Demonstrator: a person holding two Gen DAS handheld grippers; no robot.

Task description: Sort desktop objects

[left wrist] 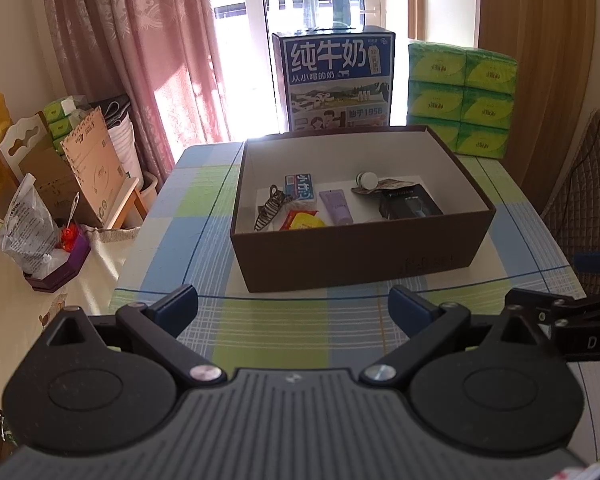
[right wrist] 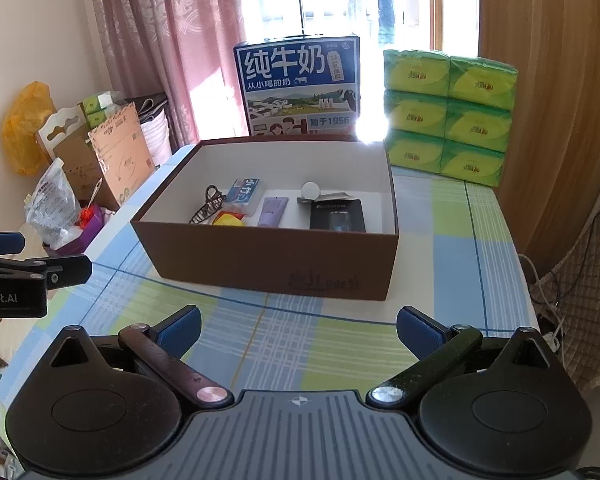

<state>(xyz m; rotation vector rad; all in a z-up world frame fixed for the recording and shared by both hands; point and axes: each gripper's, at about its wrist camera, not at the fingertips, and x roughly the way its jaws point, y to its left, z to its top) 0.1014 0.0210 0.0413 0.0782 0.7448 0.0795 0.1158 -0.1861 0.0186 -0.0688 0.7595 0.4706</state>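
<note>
Left wrist view: left gripper (left wrist: pixel 293 306) hangs over the checked tablecloth (left wrist: pixel 204 240), just in front of the brown cardboard box (left wrist: pixel 352 256); fingers spread wide, nothing between them. Inside the box: hair claw clip (left wrist: pixel 269 208) at its left, blue-white small carton (left wrist: pixel 299 189) behind the clip, red-yellow sachet (left wrist: pixel 302 220), lilac tube (left wrist: pixel 337 207) at centre, white-capped jar (left wrist: pixel 367 180) toward the back wall, black packet (left wrist: pixel 410 202) at right. Milk carton case (left wrist: pixel 334 80) and green tissue packs (left wrist: pixel 460 100) stand behind the box.

Right wrist view: right gripper (right wrist: pixel 298 332) also in front of the box (right wrist: pixel 268 264), released, empty. No loose items visible on the cloth around the box.

Judgement: sorting looks complete or nearly so; all small objects seen lie in the box.
</note>
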